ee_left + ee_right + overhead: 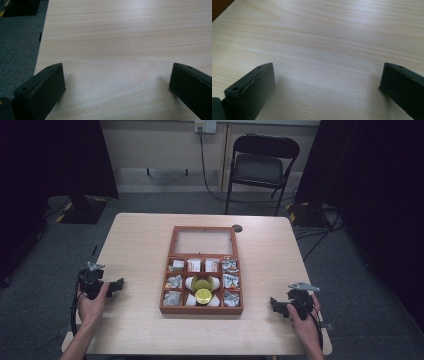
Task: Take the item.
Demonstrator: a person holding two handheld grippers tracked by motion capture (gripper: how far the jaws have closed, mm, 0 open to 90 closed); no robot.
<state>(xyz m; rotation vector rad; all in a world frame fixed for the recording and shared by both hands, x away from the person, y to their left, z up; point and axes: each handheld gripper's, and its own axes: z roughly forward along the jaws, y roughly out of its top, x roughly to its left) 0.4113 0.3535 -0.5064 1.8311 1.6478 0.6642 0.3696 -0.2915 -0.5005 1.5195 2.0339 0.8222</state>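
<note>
Left tool [119,285] gaping, empty | right tool [274,304] gaping, empty | wooden box [201,310] between, lid open, compartments filled

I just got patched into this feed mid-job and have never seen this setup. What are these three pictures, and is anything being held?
No robot here: a person holds a hand-held two-jaw clamp in each hand. The high view looks down on the table. The left gripper and right gripper rest near the table's sides. Between them sits an open wooden box with compartments of small packets and two yellow-lidded cups. The other two pictures come from cameras riding on each gripper: black jaws stand wide apart over bare wood in both. Nothing is held.
</note>
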